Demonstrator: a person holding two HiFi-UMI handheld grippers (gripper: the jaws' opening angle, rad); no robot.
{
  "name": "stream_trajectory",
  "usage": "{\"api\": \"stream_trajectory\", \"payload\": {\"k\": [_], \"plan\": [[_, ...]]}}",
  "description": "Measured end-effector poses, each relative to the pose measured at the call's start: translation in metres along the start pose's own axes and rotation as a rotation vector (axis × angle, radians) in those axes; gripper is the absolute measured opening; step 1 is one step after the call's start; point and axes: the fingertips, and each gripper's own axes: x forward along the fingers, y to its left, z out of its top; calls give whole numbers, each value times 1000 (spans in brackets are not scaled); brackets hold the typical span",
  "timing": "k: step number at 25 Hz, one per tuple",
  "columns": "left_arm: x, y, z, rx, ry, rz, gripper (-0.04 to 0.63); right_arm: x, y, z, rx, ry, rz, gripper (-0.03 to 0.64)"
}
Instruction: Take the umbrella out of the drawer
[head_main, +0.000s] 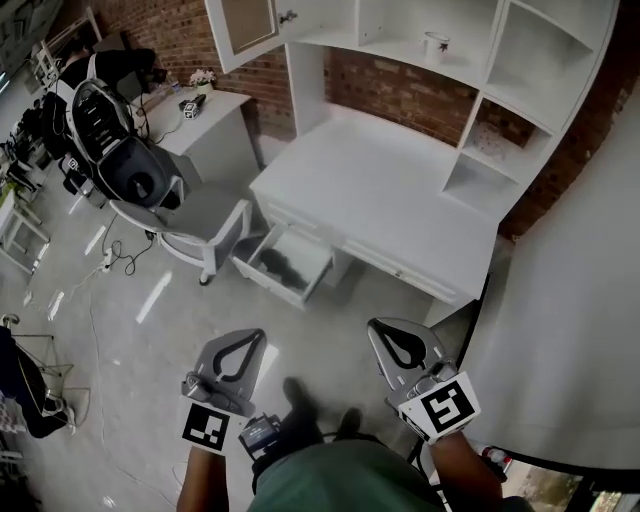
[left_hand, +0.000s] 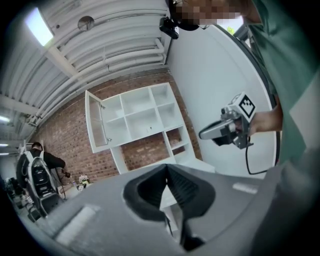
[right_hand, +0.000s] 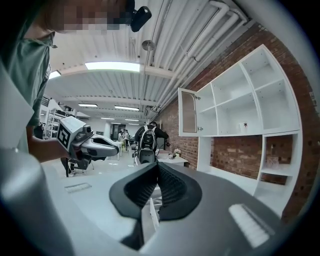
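A white desk (head_main: 380, 190) has its left drawer (head_main: 284, 262) pulled out over the floor. A dark folded umbrella (head_main: 281, 264) lies inside the drawer. My left gripper (head_main: 253, 337) is shut and empty, short of the drawer on the near side. My right gripper (head_main: 378, 327) is also shut and empty, below the desk's front edge and to the right of the drawer. In the left gripper view the left gripper (left_hand: 166, 169) points at the shelf unit, with the right gripper (left_hand: 202, 134) beside it. The right gripper view shows the right gripper (right_hand: 156, 166) and the left gripper (right_hand: 119, 144).
A grey office chair (head_main: 185, 205) with a backpack (head_main: 100, 125) stands left of the drawer. White shelves (head_main: 480, 60) rise above the desk, with a cabinet door (head_main: 250, 25) open. A white panel (head_main: 570, 330) stands on the right. A cable (head_main: 110, 262) trails over the floor.
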Motion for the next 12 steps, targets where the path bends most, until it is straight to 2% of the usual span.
{"api": "stream_trajectory", "payload": {"k": [2, 3, 5, 6, 8, 12], "plan": [[12, 12, -5, 23, -21, -27, 3, 11, -8, -1, -6, 12, -31, 5], [16, 18, -10, -25, -26, -24, 3, 16, -11, -1, -9, 20, -45, 5], [22, 35, -20, -180, -27, 11, 3, 28, -15, -1, -19, 41, -60, 5], [25, 44, -24, -213, -29, 16, 3, 36, -17, 1, -21, 51, -67, 5], [31, 64, -30, -213, -33, 0, 3, 54, -22, 6, -17, 59, -87, 5], [42, 102, -45, -166, -34, -59, 3, 94, -26, 22, -7, 33, -129, 5]]}}
